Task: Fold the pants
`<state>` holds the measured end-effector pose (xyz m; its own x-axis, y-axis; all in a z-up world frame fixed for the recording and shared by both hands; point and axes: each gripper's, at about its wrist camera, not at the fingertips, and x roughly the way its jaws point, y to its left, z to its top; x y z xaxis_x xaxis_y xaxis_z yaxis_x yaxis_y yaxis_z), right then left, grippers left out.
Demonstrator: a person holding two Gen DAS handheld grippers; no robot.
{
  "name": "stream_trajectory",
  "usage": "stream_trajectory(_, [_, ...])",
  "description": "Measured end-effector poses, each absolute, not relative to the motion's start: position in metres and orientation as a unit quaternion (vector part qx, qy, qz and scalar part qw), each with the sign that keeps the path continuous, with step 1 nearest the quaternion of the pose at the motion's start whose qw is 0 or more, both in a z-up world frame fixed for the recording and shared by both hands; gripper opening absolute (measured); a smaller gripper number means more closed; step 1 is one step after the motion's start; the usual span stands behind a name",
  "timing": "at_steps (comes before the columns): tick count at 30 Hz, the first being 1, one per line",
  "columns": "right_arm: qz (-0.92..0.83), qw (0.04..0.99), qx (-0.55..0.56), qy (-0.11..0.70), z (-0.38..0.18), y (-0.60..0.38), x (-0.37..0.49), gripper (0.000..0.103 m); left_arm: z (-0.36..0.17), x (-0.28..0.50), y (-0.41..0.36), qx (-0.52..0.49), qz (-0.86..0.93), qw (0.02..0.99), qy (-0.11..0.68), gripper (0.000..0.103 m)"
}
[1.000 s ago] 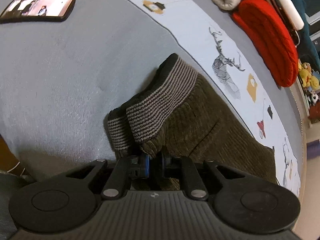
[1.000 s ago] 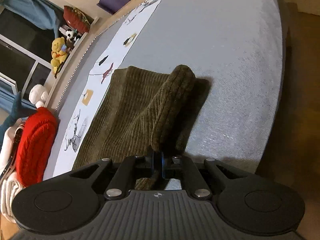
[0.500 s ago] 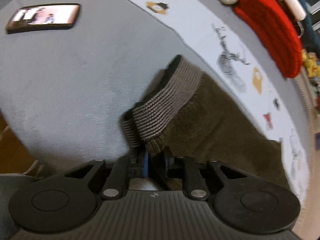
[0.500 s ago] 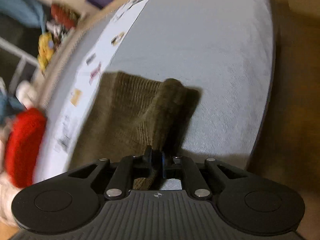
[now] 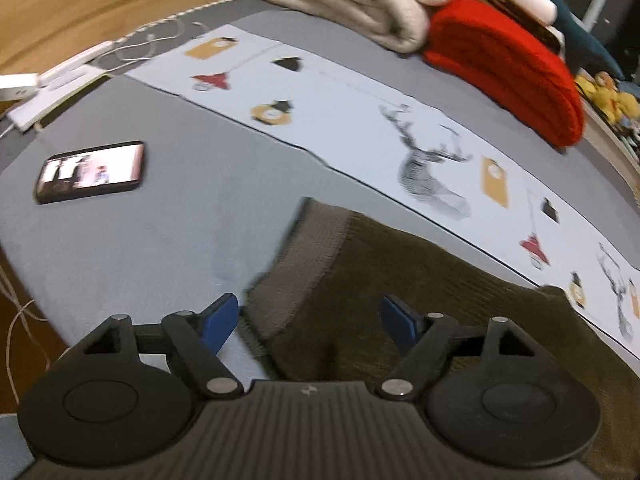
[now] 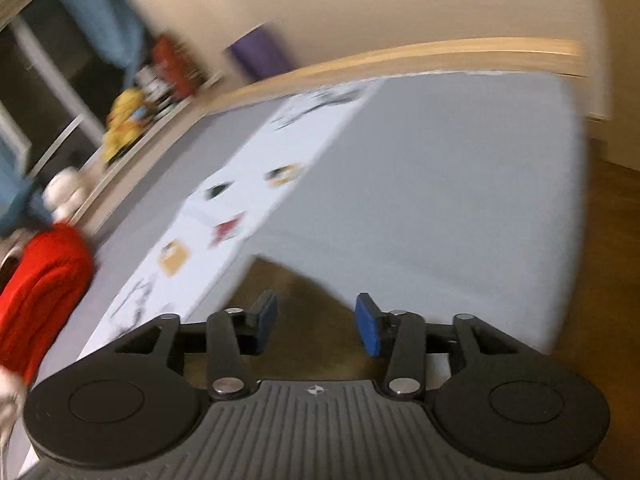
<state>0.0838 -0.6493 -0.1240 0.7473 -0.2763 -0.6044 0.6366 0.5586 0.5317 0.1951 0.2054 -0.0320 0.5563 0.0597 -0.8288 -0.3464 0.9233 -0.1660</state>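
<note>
Left gripper (image 5: 310, 320): jaws wide and opening, blue pads (image 5: 218, 322) clear of any cloth. Pants (image 5: 400, 300) lie flat on the grey bed (image 5: 160, 220), below and beyond the jaws, filling the lower centre and lower right of the left view. Ribbed waistband (image 5: 304, 256) runs up from between the jaws toward frame centre; its near end sits in the gap but neither pad presses on it. Nothing held.

Right gripper (image 6: 316, 322): jaws about half apart and opening, one pad (image 6: 370, 324) bright blue, the other darker in shadow. Brown pants (image 6: 296, 296) show through the gap and just past the pads, lower centre of the right view, lying on the bed (image 6: 440, 200). Pads not touching the cloth. Nothing held. Right view heavily blurred, cloth edge detail unclear.

Other stuff, left view: phone (image 5: 90, 172) with lit screen on the bed at left centre, well apart from the pants. Printed white strip (image 5: 360, 132) with a deer (image 5: 428, 168) runs diagonally from upper left to right edge, just beyond the far edge of the pants. Red knit (image 5: 508, 68) upper right, beige blanket (image 5: 360, 0) top centre beside it. White power strip (image 5: 52, 84) upper left edge.

Right view: red knit (image 6: 44, 288) at left edge, yellow plush (image 6: 124, 120) upper left, wood floor (image 6: 612, 280) at right.
</note>
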Motion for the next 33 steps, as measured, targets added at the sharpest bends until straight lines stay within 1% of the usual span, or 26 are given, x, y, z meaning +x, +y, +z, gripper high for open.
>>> stream_trajectory(3, [-0.262,0.852,0.366,0.268,-0.133,-0.655,0.137,0.051,-0.035,0.202,0.190,-0.152,0.113,0.866,0.463,0.083])
stream_trajectory(5, [-0.281,0.851,0.337,0.288,-0.145,-0.655,0.170,0.057,-0.039,0.207,0.184,-0.147,0.119,0.862,0.470,0.083])
stream_trajectory(7, [-0.294,0.849,0.316,0.304,-0.155,-0.659,0.196,0.057,-0.042,0.212,0.181,-0.141,0.129,0.858,0.477,0.083])
stream_trajectory(8, [-0.296,0.850,0.306,0.310,-0.160,-0.660,0.205,0.056,-0.045,0.215,0.180,-0.139,0.133,0.856,0.481,0.083])
stream_trajectory(9, [-0.299,0.853,0.293,0.313,-0.165,-0.661,0.212,0.051,-0.046,0.218,0.180,-0.138,0.136,0.854,0.483,0.083])
stream_trajectory(10, [-0.304,0.854,0.278,0.319,-0.169,-0.662,0.220,0.032,-0.049,0.221,0.180,-0.139,0.140,0.852,0.485,0.083])
stream_trajectory(11, [-0.307,0.854,0.263,0.327,-0.173,-0.662,0.225,0.011,-0.050,0.224,0.179,-0.139,0.142,0.850,0.487,0.083])
stream_trajectory(14, [-0.309,0.867,0.213,0.329,-0.171,-0.653,0.226,0.007,-0.056,0.230,0.175,-0.136,0.146,0.847,0.493,0.083])
stream_trajectory(17, [-0.319,0.877,0.188,0.308,-0.162,-0.650,0.220,0.007,-0.062,0.238,0.170,-0.129,0.148,0.844,0.499,0.083])
stream_trajectory(19, [-0.310,0.883,0.193,0.295,-0.159,-0.652,0.220,0.007,-0.063,0.243,0.166,-0.130,0.148,0.845,0.498,0.083])
stream_trajectory(20, [-0.304,0.883,0.194,0.300,-0.161,-0.654,0.223,0.007,-0.064,0.244,0.164,-0.131,0.146,0.845,0.497,0.083])
stream_trajectory(21, [-0.300,0.877,0.195,0.321,-0.168,-0.657,0.228,0.008,-0.064,0.246,0.162,-0.132,0.144,0.846,0.496,0.083])
stream_trajectory(22, [-0.299,0.869,0.192,0.345,-0.175,-0.659,0.232,0.013,-0.064,0.247,0.159,-0.134,0.140,0.847,0.495,0.083])
stream_trajectory(24, [-0.308,0.875,0.170,0.334,-0.174,-0.658,0.227,0.020,-0.063,0.249,0.153,-0.135,0.131,0.849,0.494,0.083])
stream_trajectory(25, [-0.312,0.873,0.174,0.331,-0.170,-0.660,0.222,0.028,-0.061,0.251,0.149,-0.131,0.121,0.851,0.494,0.083])
stream_trajectory(26, [-0.320,0.870,0.187,0.326,-0.166,-0.661,0.214,0.030,-0.060,0.252,0.144,-0.126,0.114,0.854,0.493,0.083])
stream_trajectory(30, [-0.331,0.877,0.205,0.282,-0.141,-0.652,0.174,0.031,-0.050,0.264,0.103,-0.104,0.059,0.868,0.482,0.083])
stream_trajectory(33, [-0.289,0.896,0.216,0.258,-0.125,-0.626,0.145,0.032,-0.047,0.279,0.051,-0.073,-0.003,0.874,0.481,0.084])
